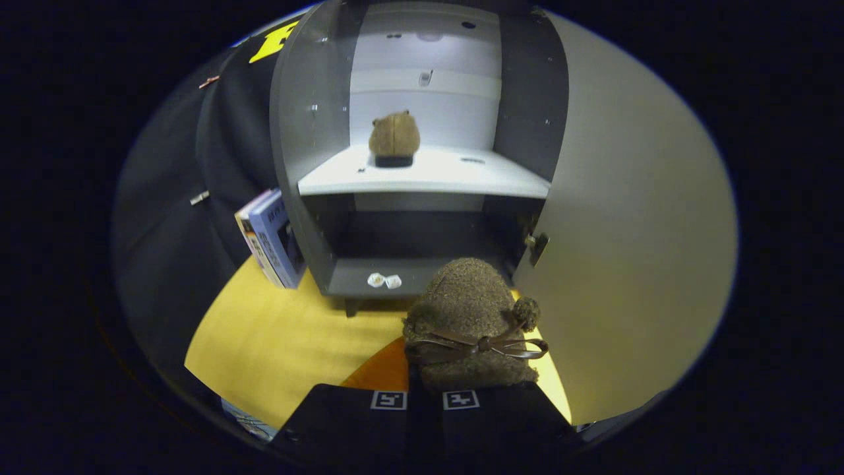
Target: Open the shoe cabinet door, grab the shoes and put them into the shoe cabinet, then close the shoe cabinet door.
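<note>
The shoe cabinet [310, 132] stands open, with its door [633, 218] swung out to the right. So the first job looks done. One fuzzy brown shoe [394, 137] already sits on the white shelf [461, 177], far back inside. The gripper [425, 400] is squeezed shut on the second shoe [469, 316], the one with the brown bow, and holds it up near the cabinet's front. This shoe is not inside yet. I think what is left is to put it in, let go, and then close the door.
</note>
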Demonstrator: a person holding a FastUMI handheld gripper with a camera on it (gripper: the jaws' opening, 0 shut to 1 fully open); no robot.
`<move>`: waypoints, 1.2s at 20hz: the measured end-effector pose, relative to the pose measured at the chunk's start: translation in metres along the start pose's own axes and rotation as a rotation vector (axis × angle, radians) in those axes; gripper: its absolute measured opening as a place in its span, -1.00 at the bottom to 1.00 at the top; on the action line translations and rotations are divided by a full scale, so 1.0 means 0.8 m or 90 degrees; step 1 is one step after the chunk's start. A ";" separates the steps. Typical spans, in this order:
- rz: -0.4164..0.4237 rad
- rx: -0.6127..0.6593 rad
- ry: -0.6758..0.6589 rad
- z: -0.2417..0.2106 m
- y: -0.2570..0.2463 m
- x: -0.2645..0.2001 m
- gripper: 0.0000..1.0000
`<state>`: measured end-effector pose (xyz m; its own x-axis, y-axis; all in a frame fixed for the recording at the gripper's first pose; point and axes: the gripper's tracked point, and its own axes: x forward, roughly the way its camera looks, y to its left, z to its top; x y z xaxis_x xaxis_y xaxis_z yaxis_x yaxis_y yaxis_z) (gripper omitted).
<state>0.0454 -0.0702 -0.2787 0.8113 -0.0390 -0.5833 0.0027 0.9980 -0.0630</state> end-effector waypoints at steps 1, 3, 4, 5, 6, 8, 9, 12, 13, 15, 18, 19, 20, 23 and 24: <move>0.001 0.004 -0.007 0.019 -0.004 -0.004 -0.90; -0.006 0.005 -0.028 0.061 -0.012 -0.007 -0.90; -0.009 0.001 -0.037 0.082 -0.015 -0.005 -0.90; -0.010 -0.003 -0.045 0.101 -0.016 -0.004 -0.90; -0.009 -0.006 -0.052 0.119 -0.016 -0.001 -0.90; -0.005 -0.004 -0.068 0.155 -0.015 0.007 -0.90; -0.004 -0.003 -0.072 0.172 -0.016 0.014 -0.90; -0.018 0.008 -0.064 0.216 -0.023 0.042 -0.90; -0.019 0.015 -0.063 0.233 -0.025 0.053 -0.90; -0.024 0.020 -0.056 0.260 -0.029 0.076 -0.90; -0.029 0.001 -0.052 0.300 -0.028 0.123 -0.90; -0.039 -0.008 -0.058 0.316 -0.034 0.135 -0.90; -0.041 -0.008 -0.061 0.330 -0.037 0.148 -0.90; -0.031 -0.002 -0.067 0.364 -0.039 0.193 -0.91; -0.026 0.000 -0.054 0.363 -0.040 0.211 -0.91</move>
<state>0.3523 -0.0944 -0.1400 0.8571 -0.0759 -0.5096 0.0372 0.9956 -0.0858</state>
